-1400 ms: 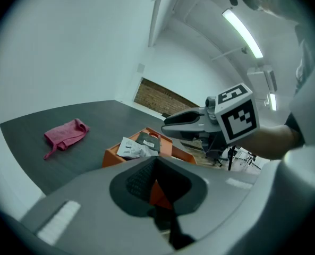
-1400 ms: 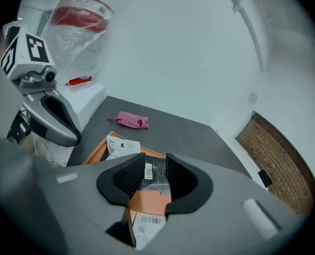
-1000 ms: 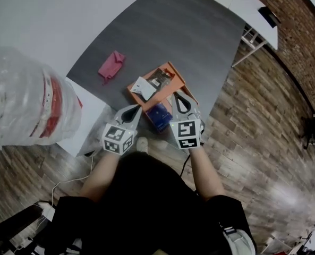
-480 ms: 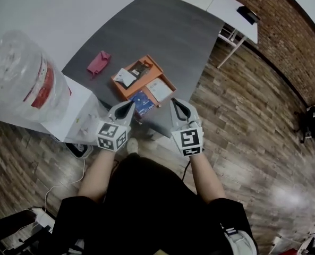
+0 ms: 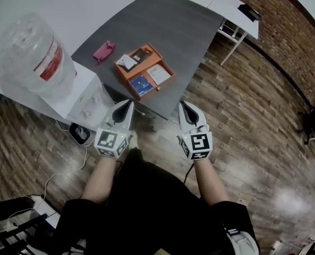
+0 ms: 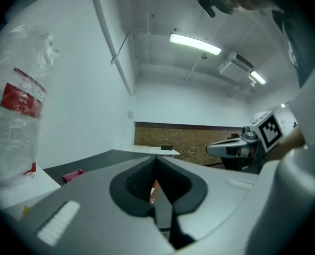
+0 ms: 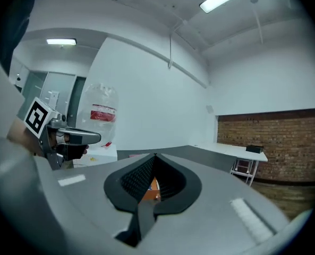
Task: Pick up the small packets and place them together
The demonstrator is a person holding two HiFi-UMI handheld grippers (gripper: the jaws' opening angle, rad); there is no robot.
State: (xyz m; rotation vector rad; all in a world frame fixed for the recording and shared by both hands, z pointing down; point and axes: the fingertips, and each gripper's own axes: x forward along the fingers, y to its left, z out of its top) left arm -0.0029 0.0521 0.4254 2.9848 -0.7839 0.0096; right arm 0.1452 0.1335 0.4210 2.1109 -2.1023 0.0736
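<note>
**Both grippers back off from the tray, jaws together**

Since the earlier frames both grippers have drawn away from the table edge toward the person, and the orange tray has slid up to the upper middle of the frame.

Head view: the left gripper [image 5: 127, 103] and the right gripper [image 5: 182, 104] hang over wood-plank floor, each grey, pointed and tapering, each with a black-and-white marker cube at its rear. Both tips lie below the near edge of the matt dark grey table [image 5: 168, 25], well apart from the tray. The shallow rectangular orange tray [image 5: 162, 58] lies on that table and holds four flat packets: a blue packet [image 5: 140, 84] and a pale packet [image 5: 158, 74] at its lower end, a white packet [image 5: 126, 61] and a dark packet [image 5: 143, 54] at its upper end. A crumpled pink item [image 5: 103, 51] lies on the table left of the tray, apart from it. At upper left a large clear plastic water bottle [image 5: 32, 57] with a red label stands on a white base.

Left gripper view: the ribbed black pads meet at the tip, nothing between them. A sliver of orange shows through the gap behind the tip. The bottle fills the left of the frame.

Right gripper view: these jaws are likewise pressed together and empty, with orange showing behind them. A brick wall [image 7: 284, 137] runs along the right.
</note>
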